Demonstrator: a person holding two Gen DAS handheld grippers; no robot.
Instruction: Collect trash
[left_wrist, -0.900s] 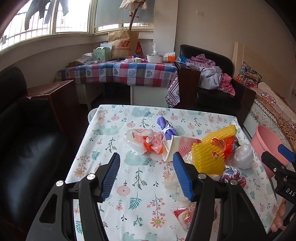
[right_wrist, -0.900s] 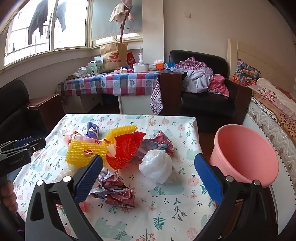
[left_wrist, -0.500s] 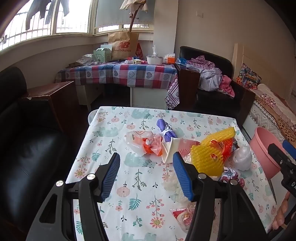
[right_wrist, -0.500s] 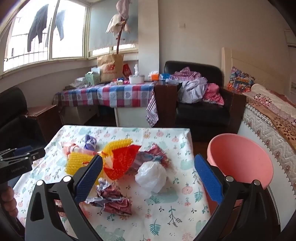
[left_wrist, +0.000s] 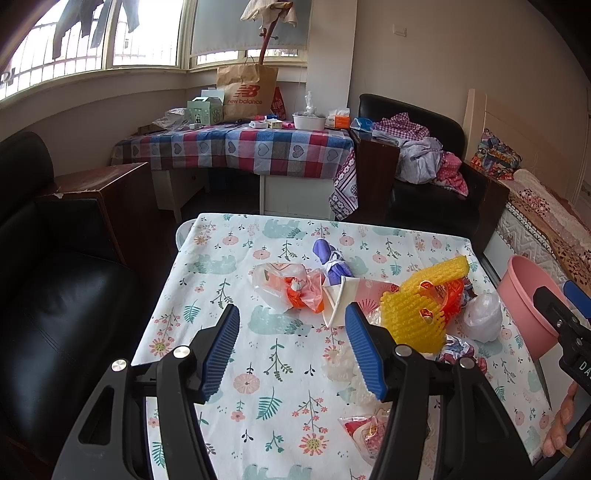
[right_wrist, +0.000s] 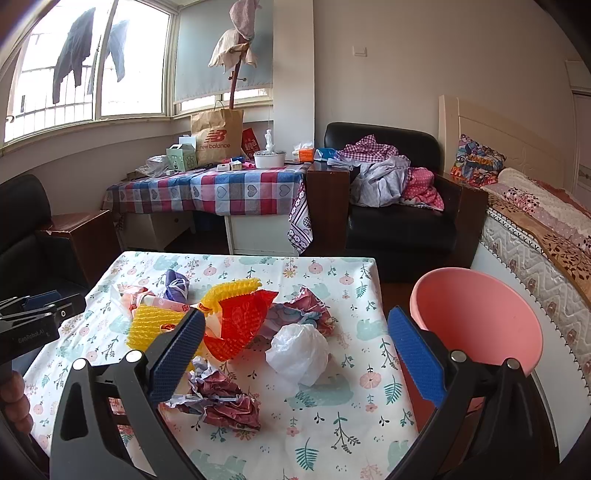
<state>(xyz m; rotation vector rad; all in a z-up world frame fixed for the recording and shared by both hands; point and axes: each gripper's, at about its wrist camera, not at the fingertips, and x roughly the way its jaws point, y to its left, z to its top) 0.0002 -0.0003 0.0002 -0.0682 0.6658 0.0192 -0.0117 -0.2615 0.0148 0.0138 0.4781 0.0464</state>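
Trash lies on the floral tablecloth (left_wrist: 221, 280): a clear-and-orange plastic bag (left_wrist: 291, 288), a purple wrapper (left_wrist: 330, 260), a white-pink carton (left_wrist: 351, 299), yellow foam net (left_wrist: 417, 314), red foam net (right_wrist: 240, 325), a white plastic bag (right_wrist: 297, 350), crumpled printed paper (right_wrist: 221, 400) and a small packet (left_wrist: 364, 432). A pink bin (right_wrist: 476, 317) stands off the table's right edge. My left gripper (left_wrist: 291, 350) is open and empty above the near left of the table. My right gripper (right_wrist: 295, 350) is open and empty, hovering above the white bag.
A black sofa (left_wrist: 55, 295) flanks the table's left. Behind stand a checked-cloth table (left_wrist: 236, 147) with a paper bag, and a black armchair (right_wrist: 399, 221) piled with clothes. A bed (right_wrist: 535, 229) runs along the right.
The right gripper rose and tilted up, so the room shows higher and the bin sits lower right. The left gripper barely moved. Both stayed open.
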